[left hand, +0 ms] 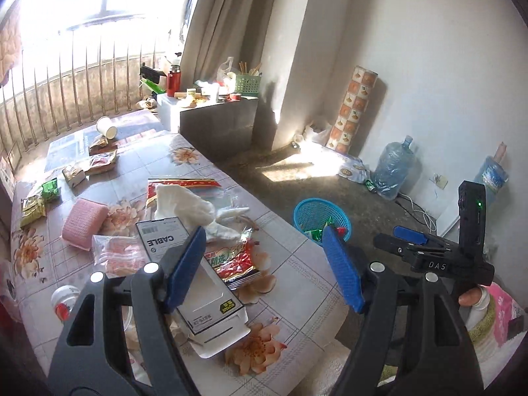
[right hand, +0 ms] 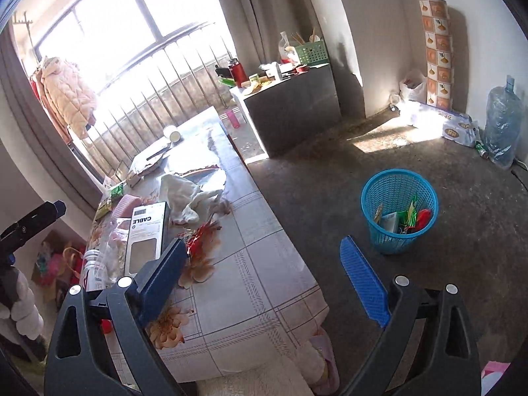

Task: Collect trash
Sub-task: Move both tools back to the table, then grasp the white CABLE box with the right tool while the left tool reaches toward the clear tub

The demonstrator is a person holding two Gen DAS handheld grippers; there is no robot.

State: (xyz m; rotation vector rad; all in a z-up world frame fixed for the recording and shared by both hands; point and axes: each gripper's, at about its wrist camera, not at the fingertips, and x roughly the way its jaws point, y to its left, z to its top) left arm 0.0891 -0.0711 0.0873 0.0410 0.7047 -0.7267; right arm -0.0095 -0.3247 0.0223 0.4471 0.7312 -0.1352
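Note:
My left gripper (left hand: 262, 241) hangs open over the near end of the flowered table (left hand: 297, 264), with nothing between its blue pads. Below it lie a white CABLE box (left hand: 184, 264), a red foil wrapper (left hand: 236, 260) and a crumpled white cloth (left hand: 188, 204). My right gripper (right hand: 264, 247) is open and empty above the table's corner and the floor. A blue mesh basket (right hand: 399, 208) with wrappers inside stands on the floor to its right, and shows as the basket (left hand: 318, 217) in the left wrist view. A hand holds the right gripper (left hand: 401, 239) there.
Farther along the table lie a pink sponge (left hand: 84, 222), green packets (left hand: 49, 189), snack bags and a tipped paper cup (left hand: 107, 127). A plastic bottle (left hand: 62, 300) lies at the near left. A grey cabinet (left hand: 217, 122), a water jug (left hand: 394, 168) and a patterned roll (left hand: 354, 109) stand beyond.

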